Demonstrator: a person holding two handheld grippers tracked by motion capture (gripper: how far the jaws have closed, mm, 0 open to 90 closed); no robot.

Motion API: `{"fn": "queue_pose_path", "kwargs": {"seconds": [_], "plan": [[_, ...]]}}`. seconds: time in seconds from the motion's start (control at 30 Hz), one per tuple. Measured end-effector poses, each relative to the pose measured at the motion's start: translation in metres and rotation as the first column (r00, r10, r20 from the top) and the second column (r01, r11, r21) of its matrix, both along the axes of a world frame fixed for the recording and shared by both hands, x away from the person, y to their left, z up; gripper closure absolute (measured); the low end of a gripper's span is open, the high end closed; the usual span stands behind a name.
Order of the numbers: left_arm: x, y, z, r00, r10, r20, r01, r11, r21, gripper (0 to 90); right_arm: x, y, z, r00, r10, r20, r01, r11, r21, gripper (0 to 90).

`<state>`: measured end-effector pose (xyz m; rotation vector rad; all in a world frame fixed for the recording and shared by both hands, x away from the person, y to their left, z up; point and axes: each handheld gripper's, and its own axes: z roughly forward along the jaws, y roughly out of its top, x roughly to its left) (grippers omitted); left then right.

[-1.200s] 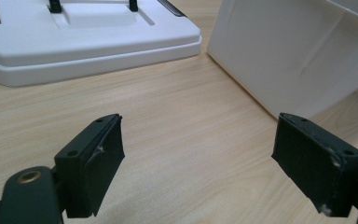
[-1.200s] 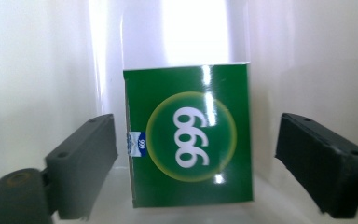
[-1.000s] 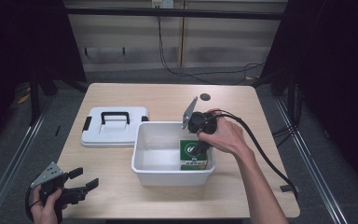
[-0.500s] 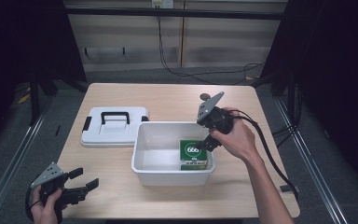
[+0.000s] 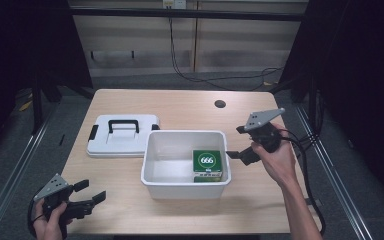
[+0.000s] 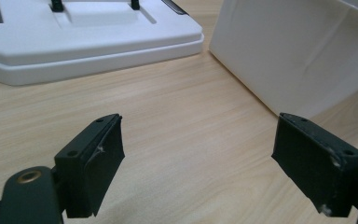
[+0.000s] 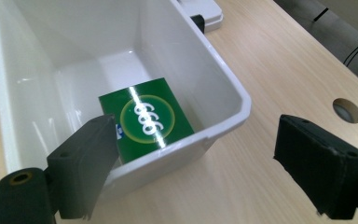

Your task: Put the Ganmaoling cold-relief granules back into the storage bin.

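Item: green box (image 5: pixel 207 165) marked 666, lying flat in the right front corner of the white bin (image 5: pixel 152 172).
Bin contents: 1 box, nothing else seen.
Right gripper (image 5: pixel 236 142): jaws apart, empty, just outside the bin's right wall; the box lies to its left and lower.
Left gripper (image 5: pixel 91 193): jaws apart, empty, at the table's front left corner, well apart from the bin.
Nearer hand: right.
Lid (image 5: pixel 121 135): white, black handle, flat on the table touching or just beside the bin's left rear corner.
Judged next: lid onto bin.
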<state>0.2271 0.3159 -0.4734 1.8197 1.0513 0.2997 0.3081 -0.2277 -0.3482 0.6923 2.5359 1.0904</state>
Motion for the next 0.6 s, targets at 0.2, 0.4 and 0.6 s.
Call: {"fn": "queue_pose_path", "kwargs": {"seconds": [0.2, 0.4, 0.6], "plan": [[0.0, 0.0, 0.0, 1.0, 0.002, 0.001, -0.002, 1.0, 0.002, 15.8, -0.017, -0.023, -0.011, 0.9974, -0.073, 0.004, 0.072, 0.993, 0.09, 12.5], [0.0, 0.001, 0.0, 1.0, 0.01, 0.001, -0.01, 1.0, 0.0, 15.8, -0.031, -0.037, -0.026, 0.9932, -0.116, 0.002, 0.115, 0.987, 0.116, 12.4], [0.001, 0.0, 0.0, 1.0, 0.005, 0.0, -0.005, 1.0, 0.004, 15.8, -0.046, -0.052, -0.042, 0.9887, -0.15, -0.001, 0.148, 0.977, 0.156, 12.4]]}}
